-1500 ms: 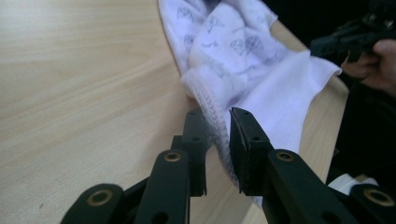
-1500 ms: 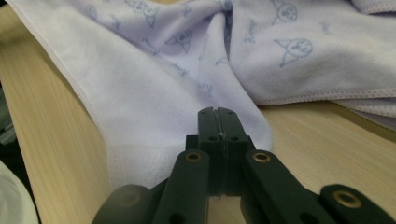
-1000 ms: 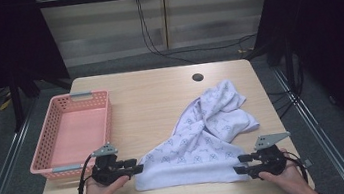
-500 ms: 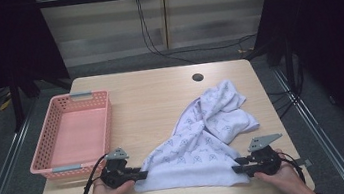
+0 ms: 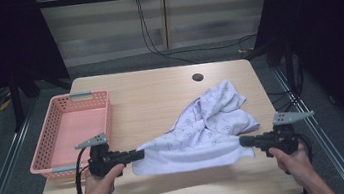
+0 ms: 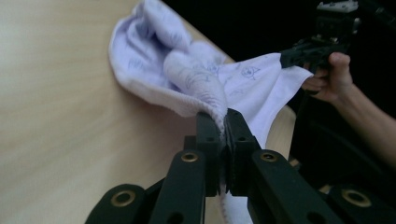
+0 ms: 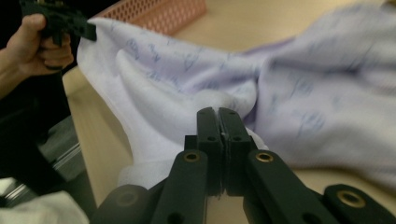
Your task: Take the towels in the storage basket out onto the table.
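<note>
While both hands sit at the near edge of the wooden table (image 5: 148,87), we see the left gripper (image 5: 141,154) clamped on one near corner of the white patterned towel (image 5: 203,123), and the right gripper (image 5: 243,141) clamped on the other. Both pairs of jaws have just been closing, and cloth lies between them now. Along the left gripper's own jaws, we catch the towel's hem (image 6: 212,109) pinched tight between the two black pads, the fabric bunching away ahead of them across the tabletop. Farther off in that view sits the other hand (image 6: 329,77) with its gripper biting the far corner. From the right gripper view, we get the same story: jaws pressed together on a fold of towel (image 7: 224,100), cloth spreading out ahead and to both sides of them.

Between the two grippers the near edge of the towel hangs stretched, raised just off the table, casting a shadow below. Beyond the grippers the rest lies crumpled on the wood. Past the left gripper, on its outer side, stands a pink plastic basket (image 5: 60,142), close by yet apart from the towel.
</note>
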Demonstrator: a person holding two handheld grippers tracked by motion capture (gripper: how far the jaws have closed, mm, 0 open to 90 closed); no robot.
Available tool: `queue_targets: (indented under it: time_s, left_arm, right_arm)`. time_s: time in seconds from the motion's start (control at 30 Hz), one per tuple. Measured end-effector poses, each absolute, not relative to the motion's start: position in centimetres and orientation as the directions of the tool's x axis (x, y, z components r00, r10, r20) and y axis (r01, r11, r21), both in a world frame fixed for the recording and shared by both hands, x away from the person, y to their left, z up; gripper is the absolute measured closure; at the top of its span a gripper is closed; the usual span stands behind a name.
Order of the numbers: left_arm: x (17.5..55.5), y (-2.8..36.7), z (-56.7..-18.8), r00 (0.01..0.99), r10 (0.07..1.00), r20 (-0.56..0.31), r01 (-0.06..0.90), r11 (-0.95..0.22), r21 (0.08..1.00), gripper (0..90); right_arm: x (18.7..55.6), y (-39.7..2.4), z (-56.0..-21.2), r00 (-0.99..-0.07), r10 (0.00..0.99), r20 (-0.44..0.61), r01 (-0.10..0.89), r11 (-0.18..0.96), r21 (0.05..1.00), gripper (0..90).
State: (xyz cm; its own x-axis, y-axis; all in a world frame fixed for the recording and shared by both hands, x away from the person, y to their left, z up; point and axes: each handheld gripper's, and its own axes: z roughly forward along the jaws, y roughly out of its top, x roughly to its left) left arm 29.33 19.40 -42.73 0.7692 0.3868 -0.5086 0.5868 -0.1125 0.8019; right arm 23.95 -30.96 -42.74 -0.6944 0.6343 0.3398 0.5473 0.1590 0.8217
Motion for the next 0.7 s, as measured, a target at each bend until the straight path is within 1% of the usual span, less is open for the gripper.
queue_targets:
  time_s: [0.03, 0.07, 0.17, 0.23, 0.27, 0.37, 0.4, 0.43, 0.47, 0.5, 0.57, 0.6, 0.63, 0.7]
  left_arm:
    - [29.8, 19.4, -41.5, 0.774, 0.394, -0.497, 0.572, -0.096, 0.815, 86.6]
    - [30.4, 19.2, -39.7, 0.783, 0.393, -0.482, 0.549, -0.074, 0.832, 86.6]
    - [31.0, 19.0, -36.6, 0.796, 0.412, -0.443, 0.502, -0.042, 0.864, 86.6]
    - [31.7, 19.1, -34.8, 0.802, 0.405, -0.440, 0.483, -0.004, 0.876, 86.6]
    - [32.0, 19.2, -33.9, 0.793, 0.425, -0.437, 0.478, 0.011, 0.878, 86.6]
    - [33.0, 19.4, -31.2, 0.797, 0.439, -0.415, 0.450, 0.027, 0.893, 86.7]
    - [33.0, 19.4, -31.2, 0.797, 0.439, -0.415, 0.450, 0.027, 0.893, 86.7]
    - [33.4, 19.4, -29.8, 0.814, 0.435, -0.385, 0.416, 0.025, 0.909, 86.7]
    - [33.4, 19.4, -29.8, 0.814, 0.435, -0.385, 0.416, 0.025, 0.909, 86.7]
    - [33.6, 19.4, -28.7, 0.816, 0.432, -0.384, 0.409, 0.038, 0.912, 86.8]
    - [33.8, 19.4, -27.9, 0.811, 0.438, -0.388, 0.408, 0.052, 0.912, 86.8]
    - [33.8, 19.5, -27.2, 0.811, 0.451, -0.373, 0.394, 0.052, 0.918, 86.7]
    - [33.9, 19.6, -26.8, 0.815, 0.449, -0.367, 0.387, 0.050, 0.921, 86.7]
    - [33.6, 19.7, -25.9, 0.833, 0.435, -0.341, 0.363, 0.035, 0.931, 86.6]
  right_arm:
    - [24.4, -31.2, -41.5, -0.696, 0.640, 0.327, 0.523, 0.138, 0.841, 88.5]
    - [25.2, -31.5, -39.3, -0.701, 0.642, 0.309, 0.481, 0.105, 0.871, 88.5]
    - [26.4, -31.7, -36.3, -0.706, 0.653, 0.274, 0.425, 0.081, 0.901, 88.6]
    - [27.5, -31.8, -34.1, -0.705, 0.665, 0.248, 0.393, 0.075, 0.916, 88.6]
    - [28.0, -31.9, -33.0, -0.704, 0.667, 0.242, 0.377, 0.063, 0.924, 88.6]
    - [29.4, -32.3, -29.9, -0.697, 0.683, 0.220, 0.329, 0.031, 0.944, 88.7]
    - [29.9, -32.4, -28.7, -0.690, 0.693, 0.208, 0.310, 0.023, 0.950, 88.7]
    - [30.2, -32.3, -27.7, -0.684, 0.702, 0.198, 0.297, 0.020, 0.955, 88.7]
    - [30.2, -32.3, -27.7, -0.684, 0.702, 0.198, 0.297, 0.020, 0.955, 88.7]
    - [30.8, -32.2, -26.2, -0.687, 0.700, 0.195, 0.270, -0.002, 0.963, 88.7]
    - [31.2, -32.0, -25.2, -0.683, 0.707, 0.184, 0.255, -0.005, 0.967, 88.7]
    - [31.3, -32.1, -24.6, -0.689, 0.701, 0.185, 0.246, -0.015, 0.969, 88.7]
    - [31.5, -32.3, -23.9, -0.690, 0.699, 0.190, 0.235, -0.032, 0.972, 88.7]
    - [31.3, -32.4, -22.8, -0.685, 0.708, 0.168, 0.213, -0.026, 0.977, 88.7]
